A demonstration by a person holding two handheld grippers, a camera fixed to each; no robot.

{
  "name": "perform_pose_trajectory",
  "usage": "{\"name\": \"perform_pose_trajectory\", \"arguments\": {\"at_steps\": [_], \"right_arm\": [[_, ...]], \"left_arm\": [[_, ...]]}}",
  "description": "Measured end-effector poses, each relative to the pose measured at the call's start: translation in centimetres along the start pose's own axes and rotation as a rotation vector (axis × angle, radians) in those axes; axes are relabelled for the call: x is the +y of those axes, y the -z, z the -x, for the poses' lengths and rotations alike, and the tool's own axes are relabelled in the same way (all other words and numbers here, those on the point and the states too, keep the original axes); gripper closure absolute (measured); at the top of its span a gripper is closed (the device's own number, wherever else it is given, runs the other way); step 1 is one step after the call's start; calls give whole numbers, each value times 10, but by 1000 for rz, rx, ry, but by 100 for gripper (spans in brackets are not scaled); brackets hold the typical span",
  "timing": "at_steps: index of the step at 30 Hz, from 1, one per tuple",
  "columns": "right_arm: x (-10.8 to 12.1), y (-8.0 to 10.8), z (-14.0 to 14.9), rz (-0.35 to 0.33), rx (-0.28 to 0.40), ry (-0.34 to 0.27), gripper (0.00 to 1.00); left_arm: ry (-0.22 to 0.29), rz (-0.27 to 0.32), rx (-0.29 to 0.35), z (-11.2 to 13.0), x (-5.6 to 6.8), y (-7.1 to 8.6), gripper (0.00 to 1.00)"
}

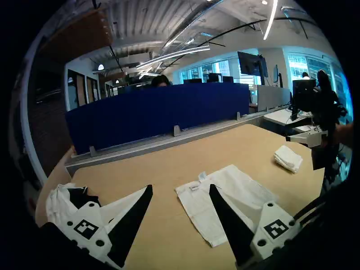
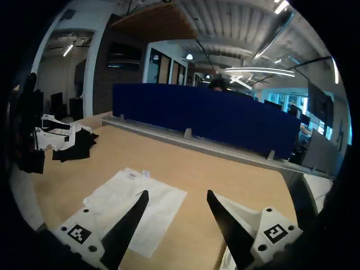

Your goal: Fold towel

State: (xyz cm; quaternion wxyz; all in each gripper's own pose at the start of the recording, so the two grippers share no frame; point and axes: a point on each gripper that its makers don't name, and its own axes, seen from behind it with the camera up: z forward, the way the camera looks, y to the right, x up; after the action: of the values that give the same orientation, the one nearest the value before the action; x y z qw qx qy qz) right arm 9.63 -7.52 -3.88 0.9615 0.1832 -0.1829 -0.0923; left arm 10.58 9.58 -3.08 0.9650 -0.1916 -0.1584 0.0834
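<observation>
Fingers (image 1: 130, 216) wide apart on the left gripper (image 1: 180, 186), nothing between them. Same story on the right gripper (image 2: 177, 192): spread and empty, hovering over the table (image 1: 148, 166).

And there's the towel (image 1: 238, 184), white, spread flat on the wood with its label showing at the far edge. In the left gripper view it sits at 5 o'clock: the right-hand finger crosses in front of it, while the left-hand finger hangs over bare table. In the right gripper view the towel (image 2: 135, 184) lies at 7 o'clock, the left-hand finger crossing in front of it, the other clear.

This looks like the approach to the first grab. To do it well, each gripper should take one corner of the same edge, low enough to slip a finger under thin cloth lying flat, then both lift evenly so the edges meet square. A folded towel (image 1: 288, 157) waits at 3 o'clock, well apart.
</observation>
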Motion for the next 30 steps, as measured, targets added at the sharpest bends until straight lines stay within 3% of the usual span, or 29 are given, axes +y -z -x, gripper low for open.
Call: {"name": "perform_pose_trajectory", "arguments": {"at_steps": [17, 30], "right_arm": [[-25, -7, 42, -72, -91, 40, 0], [-38, -14, 98, -93, -170, 47, 0]], "left_arm": [[-42, 78, -86, 39, 27, -11, 6], [-64, 135, -181, 97, 51, -19, 6]]}}
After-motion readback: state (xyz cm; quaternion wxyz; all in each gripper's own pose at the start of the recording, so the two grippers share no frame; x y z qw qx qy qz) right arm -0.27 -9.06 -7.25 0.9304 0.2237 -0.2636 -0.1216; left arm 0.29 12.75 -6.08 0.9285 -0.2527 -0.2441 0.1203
